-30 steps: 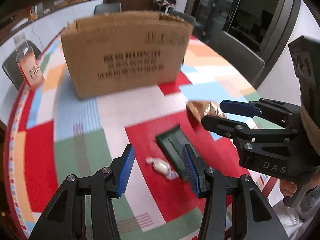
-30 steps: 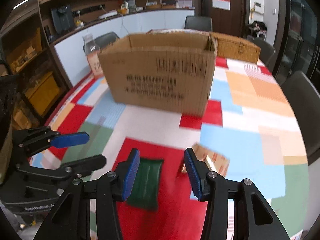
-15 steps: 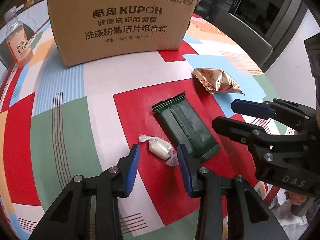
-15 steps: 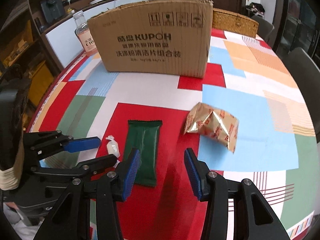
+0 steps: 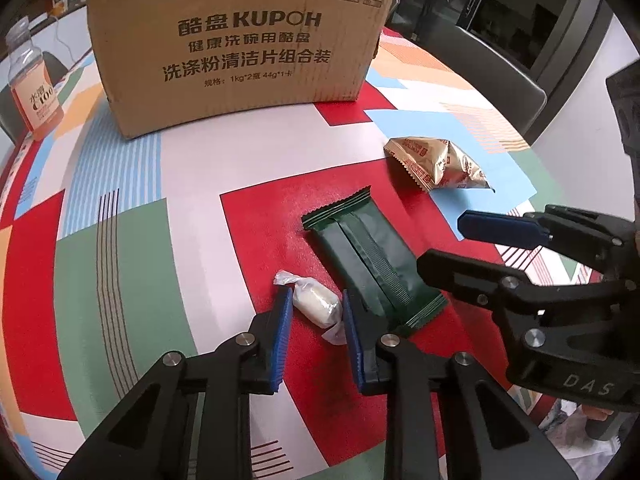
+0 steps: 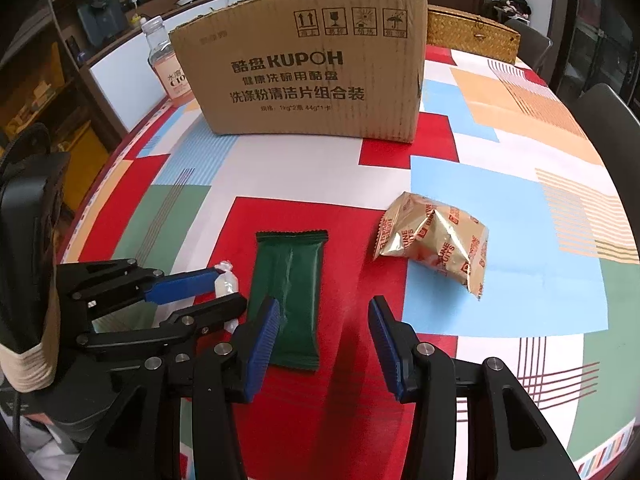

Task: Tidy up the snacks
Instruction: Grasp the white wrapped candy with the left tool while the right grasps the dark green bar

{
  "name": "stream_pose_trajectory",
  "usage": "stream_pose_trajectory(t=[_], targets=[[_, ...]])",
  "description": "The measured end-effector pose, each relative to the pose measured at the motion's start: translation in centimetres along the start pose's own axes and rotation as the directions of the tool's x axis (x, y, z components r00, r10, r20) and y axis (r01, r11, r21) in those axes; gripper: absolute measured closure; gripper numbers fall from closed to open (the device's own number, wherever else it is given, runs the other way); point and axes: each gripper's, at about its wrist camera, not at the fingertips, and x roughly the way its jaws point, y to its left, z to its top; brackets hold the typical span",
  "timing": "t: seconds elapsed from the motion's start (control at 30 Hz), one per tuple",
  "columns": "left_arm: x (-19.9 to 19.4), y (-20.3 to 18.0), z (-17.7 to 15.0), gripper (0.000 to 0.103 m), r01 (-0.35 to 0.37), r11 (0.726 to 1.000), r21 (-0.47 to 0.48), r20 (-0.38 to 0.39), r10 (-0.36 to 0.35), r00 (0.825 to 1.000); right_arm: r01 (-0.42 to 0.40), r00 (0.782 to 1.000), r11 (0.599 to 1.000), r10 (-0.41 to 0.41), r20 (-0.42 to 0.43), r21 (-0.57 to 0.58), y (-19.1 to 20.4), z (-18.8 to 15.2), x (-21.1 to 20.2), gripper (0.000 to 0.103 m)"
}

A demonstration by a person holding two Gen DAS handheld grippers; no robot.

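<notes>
While the left gripper [image 5: 314, 312] straddles the little white candy [image 5: 316, 305] low on the table, its blue pads sit either side of the wrapper with slim gaps showing, so the fingers are parted and not yet pinching. That candy lies on the white-and-red patch of the tablecloth [image 5: 120, 280], just left of the green packet [image 5: 370, 258], whose near corner runs right up beside the gripper's right pad. There's the risk: if the pads close crooked, I reckon they nip the packet's edge too, or catch only the twisted wrapper tail and the candy slides out. Further right, the gold bag [image 5: 438, 164] rests alone, and the cardboard box [image 5: 240, 48] stands at the far side with a bottle [image 5: 34, 92] to its left.

Switching to the right wrist view, the right gripper [image 6: 322, 332] hangs wide open and empty above red cloth, its left pad over the near end of the green packet [image 6: 290, 292]. The gold bag [image 6: 436, 244] lies far-right of it, clear of both pads. At the left, the left gripper [image 6: 208, 292] shows around the candy [image 6: 225, 282]. Both tools sit close together here, so a hasty reach could knock them together and scatter the snacks. The box [image 6: 304, 76] waits beyond.
</notes>
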Motion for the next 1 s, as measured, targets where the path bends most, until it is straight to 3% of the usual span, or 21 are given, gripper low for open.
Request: stream_pose_trajectory(t=[0.4, 0.53, 1.0], targets=[[-2.6, 1.5, -0.3, 0.077, -0.025, 0.999, -0.034, 0.055, 0.027, 0.998, -0.015, 0.999, 0.999, 0.014, -0.045, -0.032, 1.5, 0.4, 1.5, 0.056], [-3.3, 2.2, -0.5, 0.077, -0.052, 0.998, -0.042, 0.078, 0.056, 0.995, -0.009, 0.998, 0.999, 0.007, -0.057, -0.04, 2.1, 0.9, 2.4, 0.046], [-3.8, 3.9, -0.9, 0.077, -0.046, 0.995, -0.089, 0.096, 0.054, 0.994, 0.079, 0.993, 0.992, -0.087, -0.081, -0.098, 3.7, 1.7, 4.6, 0.046]])
